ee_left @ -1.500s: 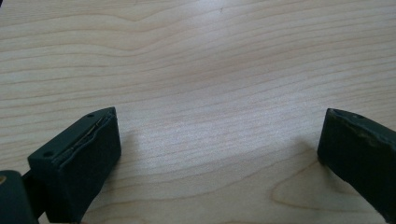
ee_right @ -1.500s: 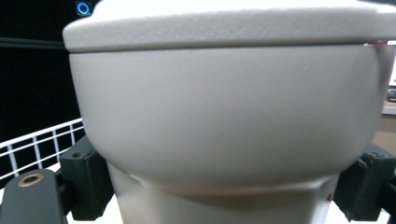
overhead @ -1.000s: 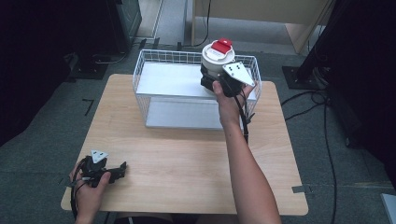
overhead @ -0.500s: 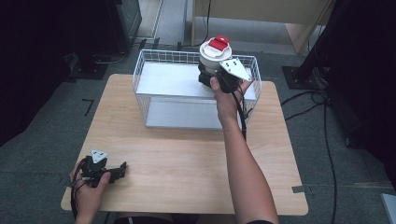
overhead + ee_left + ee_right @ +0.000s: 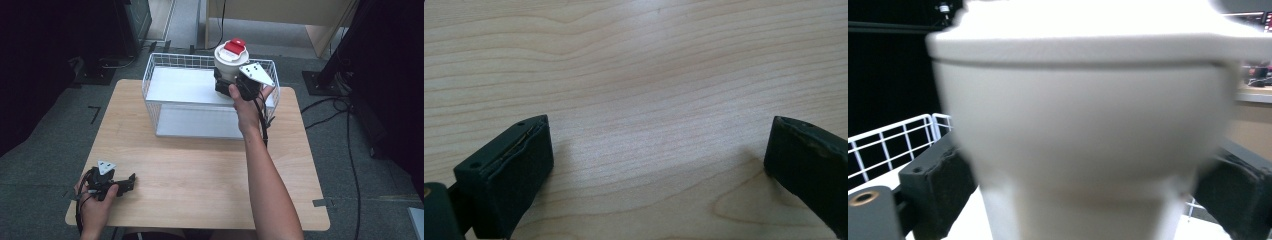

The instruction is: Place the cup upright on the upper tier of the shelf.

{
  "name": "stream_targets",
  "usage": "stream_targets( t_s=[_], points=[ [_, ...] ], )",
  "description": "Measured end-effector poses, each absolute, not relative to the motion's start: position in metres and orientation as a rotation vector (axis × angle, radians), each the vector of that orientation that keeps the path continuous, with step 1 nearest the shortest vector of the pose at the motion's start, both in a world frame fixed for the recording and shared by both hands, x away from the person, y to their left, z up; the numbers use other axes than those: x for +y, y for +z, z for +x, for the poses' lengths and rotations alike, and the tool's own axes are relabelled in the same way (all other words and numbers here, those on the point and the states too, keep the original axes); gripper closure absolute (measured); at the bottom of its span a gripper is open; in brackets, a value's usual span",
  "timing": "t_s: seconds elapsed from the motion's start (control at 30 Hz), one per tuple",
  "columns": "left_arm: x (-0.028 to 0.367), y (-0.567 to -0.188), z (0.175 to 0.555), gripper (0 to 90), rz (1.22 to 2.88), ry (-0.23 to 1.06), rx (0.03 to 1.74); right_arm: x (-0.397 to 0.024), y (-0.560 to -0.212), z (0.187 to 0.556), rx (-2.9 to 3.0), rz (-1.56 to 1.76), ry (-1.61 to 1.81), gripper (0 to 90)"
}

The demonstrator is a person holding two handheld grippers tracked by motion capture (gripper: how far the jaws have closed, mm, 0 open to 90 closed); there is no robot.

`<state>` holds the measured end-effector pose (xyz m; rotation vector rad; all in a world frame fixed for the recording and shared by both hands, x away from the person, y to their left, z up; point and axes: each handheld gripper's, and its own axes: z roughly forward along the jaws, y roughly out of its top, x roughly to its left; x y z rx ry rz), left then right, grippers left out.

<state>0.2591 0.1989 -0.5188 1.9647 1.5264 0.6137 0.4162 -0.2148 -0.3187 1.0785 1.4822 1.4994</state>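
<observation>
Above the wire basket (image 5: 150, 85), right claw (image 5: 231, 86) grips an unlabelled white container (image 5: 228, 61)

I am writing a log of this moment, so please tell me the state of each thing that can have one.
White container: upright, red lid on, held above the back right of the basket.
Right gripper: shut on the white container.
Left gripper: open, holding nothing, low over the table.
Wire basket: upright on the table, open at the top.
Wooden table: bearing the basket.
</observation>
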Motion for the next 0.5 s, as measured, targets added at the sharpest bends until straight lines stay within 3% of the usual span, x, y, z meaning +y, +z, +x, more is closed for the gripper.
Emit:
stream_targets(
  t_s=[0.1, 0.5],
  points=[
    [0.199, -0.519, 0.259, 0.0, 1.965, 0.614, 1.527, -0.216, -0.318, 0.414, 1.492, 1.076, 1.491, 0.0],
    [0.199, -0.519, 0.259, 0.0, 1.965, 0.614, 1.527, -0.230, -0.326, 0.399, 1.514, 1.083, 1.468, 0.0]
  ],
)
